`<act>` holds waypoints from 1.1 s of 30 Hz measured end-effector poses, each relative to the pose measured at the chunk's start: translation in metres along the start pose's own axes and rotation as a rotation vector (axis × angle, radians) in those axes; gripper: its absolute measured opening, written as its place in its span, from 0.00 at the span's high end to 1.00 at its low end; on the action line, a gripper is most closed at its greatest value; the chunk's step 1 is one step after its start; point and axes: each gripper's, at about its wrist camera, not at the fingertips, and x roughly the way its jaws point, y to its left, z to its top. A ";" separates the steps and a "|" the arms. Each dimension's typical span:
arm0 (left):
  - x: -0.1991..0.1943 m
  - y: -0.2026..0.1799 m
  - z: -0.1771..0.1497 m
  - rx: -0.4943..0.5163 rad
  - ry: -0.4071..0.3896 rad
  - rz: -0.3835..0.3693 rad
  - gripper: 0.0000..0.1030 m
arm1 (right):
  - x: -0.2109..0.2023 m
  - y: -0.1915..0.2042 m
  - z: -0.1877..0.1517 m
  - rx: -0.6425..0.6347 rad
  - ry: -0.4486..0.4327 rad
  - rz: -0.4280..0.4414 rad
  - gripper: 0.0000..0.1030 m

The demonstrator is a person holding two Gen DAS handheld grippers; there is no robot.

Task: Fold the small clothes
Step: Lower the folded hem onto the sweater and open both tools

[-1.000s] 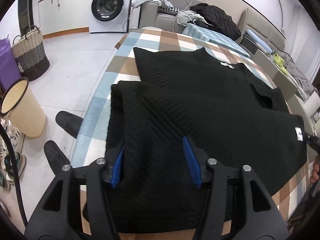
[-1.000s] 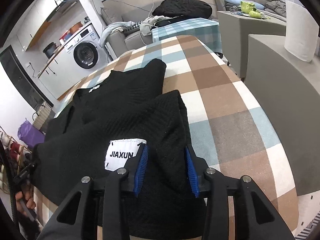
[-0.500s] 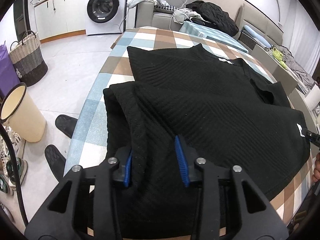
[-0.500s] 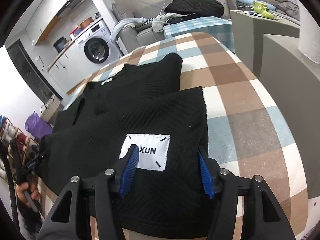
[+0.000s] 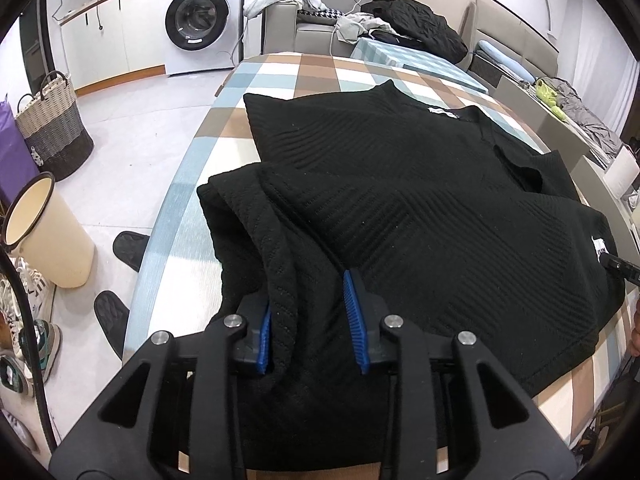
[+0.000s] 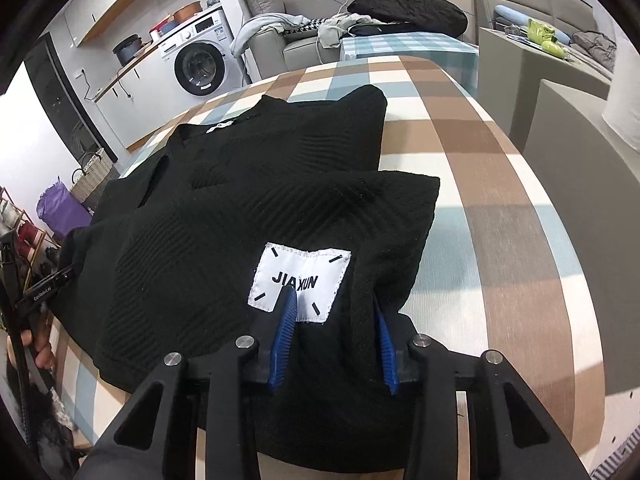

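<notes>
A black ribbed knit top (image 5: 400, 200) lies on the checked tablecloth (image 5: 280, 72), its lower part folded up over the body. My left gripper (image 5: 308, 296) is at the near left corner, jaws closing, with a raised fold of the fabric pinched between the blue pads. In the right wrist view the same top (image 6: 200, 240) shows a white JIAXUN label (image 6: 302, 280). My right gripper (image 6: 333, 296) is at the near right corner just below that label, jaws closing on bunched fabric. Each gripper shows small at the other view's edge: the right gripper (image 5: 618, 268) and the left gripper (image 6: 44, 288).
Left of the table on the floor stand a cream bin (image 5: 44, 232), a woven basket (image 5: 52, 132), black slippers (image 5: 128, 248) and shoes. A washing machine (image 5: 200, 20) and a sofa with piled clothes (image 5: 412, 24) are behind. A grey cabinet (image 6: 580, 128) flanks the table's right edge.
The left jaws narrowed onto a fold of the top, which now bunches up between them. The right jaws widened, shifted under the label, then narrowed on the fabric.
</notes>
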 end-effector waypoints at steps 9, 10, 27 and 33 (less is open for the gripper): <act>-0.024 0.021 -0.006 -0.067 -0.025 0.015 0.66 | -0.034 -0.032 0.001 0.109 -0.062 0.003 0.59; -0.028 0.023 -0.008 -0.072 -0.031 0.019 0.66 | -0.038 -0.038 -0.002 0.132 -0.064 0.005 0.58; -0.066 0.045 -0.045 -0.155 -0.040 0.037 0.62 | -0.061 -0.033 -0.030 0.146 -0.096 0.196 0.73; -0.069 0.044 -0.047 -0.151 -0.037 0.036 0.62 | -0.052 -0.052 -0.044 0.238 -0.057 0.107 0.50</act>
